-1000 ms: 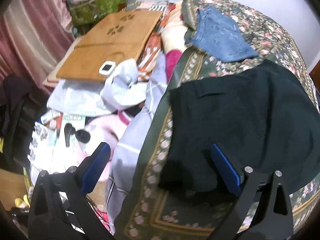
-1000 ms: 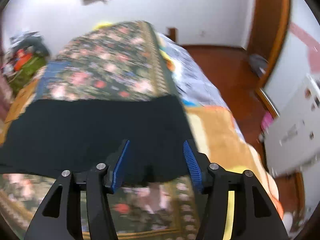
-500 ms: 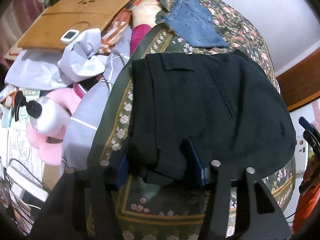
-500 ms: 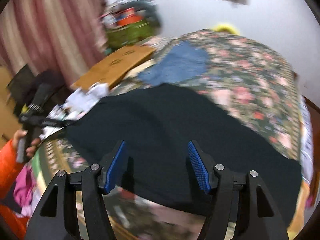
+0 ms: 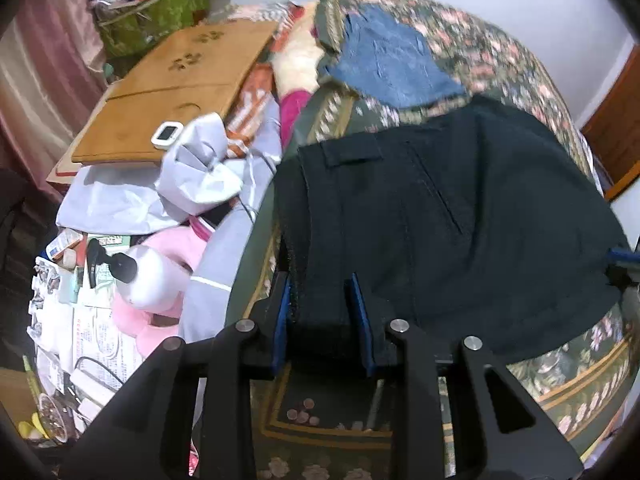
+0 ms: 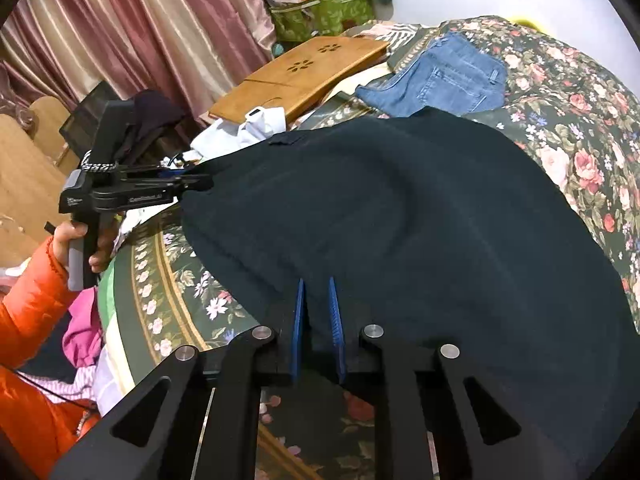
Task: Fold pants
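Observation:
Black pants (image 5: 448, 216) lie folded across a floral bedspread (image 5: 500, 52); they also show in the right wrist view (image 6: 420, 216). My left gripper (image 5: 322, 304) is shut on the near left corner of the pants, with thick fabric between its blue pads. It shows from the side in the right wrist view (image 6: 200, 184), gripping the pants' left edge. My right gripper (image 6: 318, 312) is shut on the pants' near edge, pads almost together. Its blue tip shows at the pants' right edge in the left wrist view (image 5: 624, 256).
Folded blue jeans (image 6: 444, 76) lie on the bedspread (image 6: 568, 92) behind the black pants. A wooden lap desk (image 5: 172, 88), white clothes (image 5: 192, 176), a pink pillow (image 5: 168, 248), a lotion bottle (image 5: 136, 276) and papers crowd the left side. Curtains (image 6: 140, 32) hang behind.
Both grippers have closed onto the near edge of the black pants. The right gripper swung left across the bed; the left one came up to the pants' corner.

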The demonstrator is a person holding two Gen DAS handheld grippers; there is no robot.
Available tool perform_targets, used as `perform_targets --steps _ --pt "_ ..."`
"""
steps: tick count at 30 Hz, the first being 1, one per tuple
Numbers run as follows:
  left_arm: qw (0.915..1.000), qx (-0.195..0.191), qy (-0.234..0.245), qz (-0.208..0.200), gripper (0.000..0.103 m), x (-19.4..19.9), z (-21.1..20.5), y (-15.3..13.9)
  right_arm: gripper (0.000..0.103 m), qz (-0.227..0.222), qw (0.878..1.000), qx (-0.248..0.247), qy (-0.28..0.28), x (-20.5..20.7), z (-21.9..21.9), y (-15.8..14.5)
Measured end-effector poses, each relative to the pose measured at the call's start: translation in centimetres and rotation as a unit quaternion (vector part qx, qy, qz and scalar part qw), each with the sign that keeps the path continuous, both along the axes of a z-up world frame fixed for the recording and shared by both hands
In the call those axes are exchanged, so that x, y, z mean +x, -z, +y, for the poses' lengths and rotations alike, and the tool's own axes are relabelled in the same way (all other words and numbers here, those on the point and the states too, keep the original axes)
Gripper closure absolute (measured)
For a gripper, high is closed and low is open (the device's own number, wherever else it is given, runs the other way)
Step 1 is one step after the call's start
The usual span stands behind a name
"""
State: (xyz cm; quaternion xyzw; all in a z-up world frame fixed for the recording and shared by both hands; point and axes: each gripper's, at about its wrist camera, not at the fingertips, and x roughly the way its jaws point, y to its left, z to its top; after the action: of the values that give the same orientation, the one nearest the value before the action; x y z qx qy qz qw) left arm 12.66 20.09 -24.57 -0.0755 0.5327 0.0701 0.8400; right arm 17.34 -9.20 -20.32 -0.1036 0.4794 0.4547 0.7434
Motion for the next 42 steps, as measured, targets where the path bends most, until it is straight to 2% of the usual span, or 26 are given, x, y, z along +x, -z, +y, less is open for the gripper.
perform_targets --steps 2,5,7,9,11,14,18,22,23,24,25,26,27,28,29,31,35,37,39,40,41,42 --pt "0.9999 0.015 0.007 0.002 0.069 0.0 -0.3 -0.1 0.089 -0.005 1.000 -0.009 -0.016 0.0 0.5 -0.6" --pt "0.9999 0.013 0.009 -0.004 0.069 0.1 0.0 -0.7 0.084 -0.017 1.000 0.003 -0.014 1.2 0.3 -2.2" --pt "1.0000 -0.002 0.005 -0.002 0.069 0.3 0.3 -0.5 0.067 -0.046 0.999 0.010 0.007 3.0 0.3 -3.5" --pt "0.9998 -0.022 0.000 0.004 0.069 0.4 0.7 0.0 0.056 -0.071 0.997 0.016 0.025 5.0 0.7 -4.5" --pt "0.9992 -0.041 -0.006 0.003 0.069 0.3 1.0 0.3 0.055 -0.088 0.995 0.011 0.041 7.5 1.5 -4.7" --pt "0.9991 -0.042 -0.006 -0.007 0.072 0.1 0.8 0.1 0.055 -0.076 0.996 -0.007 0.052 12.0 3.5 -3.5" --pt "0.9997 -0.017 -0.001 -0.015 0.074 0.1 0.2 -0.3 0.055 -0.048 0.996 -0.041 0.057 17.2 6.7 -0.2" --pt "0.9997 0.000 -0.004 -0.025 0.078 0.3 0.2 -0.9 0.056 0.011 0.997 -0.069 0.044 19.8 8.2 3.3" --pt "0.9995 0.006 -0.007 -0.030 0.079 0.2 0.3 -1.2 0.061 0.016 0.996 -0.081 0.032 19.8 8.7 4.3" --pt "0.9992 0.019 -0.010 -0.034 0.079 0.2 0.4 -1.4 0.079 0.010 0.996 -0.090 0.021 19.4 9.1 5.0" --pt "0.9978 0.055 -0.022 -0.030 0.101 0.3 0.5 -1.5 0.083 -0.001 0.995 -0.100 0.016 19.0 9.2 5.2" --pt "0.9918 0.119 -0.043 -0.019 0.103 0.3 0.8 -1.4 0.085 -0.012 0.994 -0.108 0.011 18.6 9.4 5.4" --pt "0.9883 0.143 -0.050 -0.012 0.103 0.3 1.5 -0.9 0.090 -0.022 0.993 -0.114 0.010 18.2 9.4 5.5" --pt "0.9912 0.122 -0.051 0.003 0.103 0.2 2.4 -0.3 0.091 -0.024 0.993 -0.114 0.013 18.4 9.4 5.6" --pt "0.9945 0.085 -0.059 0.019 0.103 0.0 3.6 0.5 0.092 -0.025 0.993 -0.113 0.018 18.5 9.2 5.6" --pt "0.9958 0.047 -0.072 0.030 0.103 -0.7 5.0 1.4 0.093 -0.034 0.992 -0.115 0.032 18.7 8.9 5.5" --pt "0.9968 0.008 -0.080 -0.002 0.102 -1.5 5.7 0.0 0.093 -0.062 0.989 -0.117 0.065 19.1 8.3 4.8" --pt "0.9969 0.015 -0.075 -0.021 0.100 -1.3 5.5 -1.4 0.090 -0.063 0.988 -0.113 0.081 19.1 7.8 3.9" --pt "0.9973 0.019 -0.060 -0.038 0.093 -0.8 4.7 -2.8 0.089 -0.055 0.989 -0.101 0.097 18.8 7.0 2.7" --pt "0.9974 0.018 -0.051 -0.047 0.085 -0.4 4.4 -3.5 0.086 -0.053 0.989 -0.092 0.104 18.6 6.5 1.9" --pt "0.9975 0.013 -0.043 -0.055 0.074 0.0 3.9 -4.1 0.082 -0.051 0.990 -0.081 0.108 18.2 5.9 1.1" --pt "0.9975 0.007 -0.034 -0.061 0.069 0.3 3.6 -4.6 0.070 -0.052 0.990 -0.067 0.112 17.7 5.2 0.1"
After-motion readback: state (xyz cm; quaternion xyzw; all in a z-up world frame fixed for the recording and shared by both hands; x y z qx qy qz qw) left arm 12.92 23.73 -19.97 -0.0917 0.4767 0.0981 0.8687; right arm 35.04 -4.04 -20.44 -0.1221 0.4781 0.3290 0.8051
